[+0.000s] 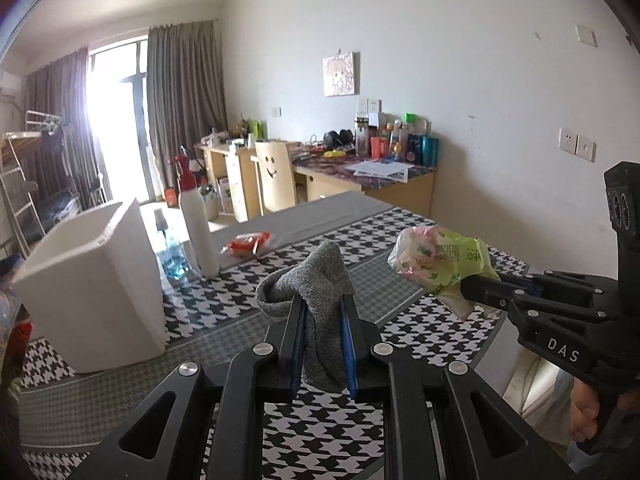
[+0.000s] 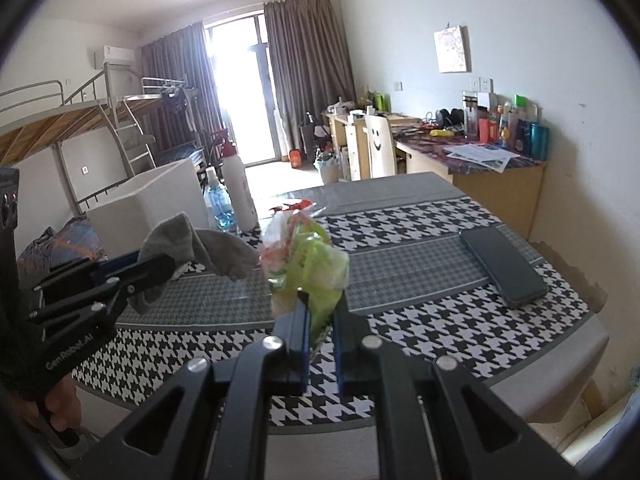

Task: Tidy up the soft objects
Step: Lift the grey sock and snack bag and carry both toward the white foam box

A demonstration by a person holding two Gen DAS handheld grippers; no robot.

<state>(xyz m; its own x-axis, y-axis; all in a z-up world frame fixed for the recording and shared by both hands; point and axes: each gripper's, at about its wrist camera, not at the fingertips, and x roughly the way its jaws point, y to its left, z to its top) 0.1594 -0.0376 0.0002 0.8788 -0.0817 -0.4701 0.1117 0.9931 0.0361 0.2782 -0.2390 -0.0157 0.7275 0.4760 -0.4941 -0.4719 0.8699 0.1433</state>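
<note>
A grey sock point(image 1: 316, 280) hangs limp above the houndstooth table point(image 1: 420, 328), pinched between the blue pads of my left gripper point(image 1: 323, 308). The right wrist view shows the same sock point(image 2: 200, 244) and left gripper point(image 2: 160, 268) at its left. A crumpled green and pink plastic bag point(image 2: 308, 264) is held up off the table, with my right gripper point(image 2: 320, 312) shut on its lower end. From the left wrist view, that bag point(image 1: 440, 258) and right gripper point(image 1: 480, 288) float to the right of the sock.
A white foam box point(image 1: 92, 280) stands open at the table's left, with a white bottle point(image 1: 196, 224) and a blue spray bottle point(image 1: 170, 252) behind it. A red packet point(image 1: 246, 243) lies further back. A dark phone point(image 2: 502, 266) rests at the table's right. A person's hand point(image 1: 588, 416) holds the right gripper.
</note>
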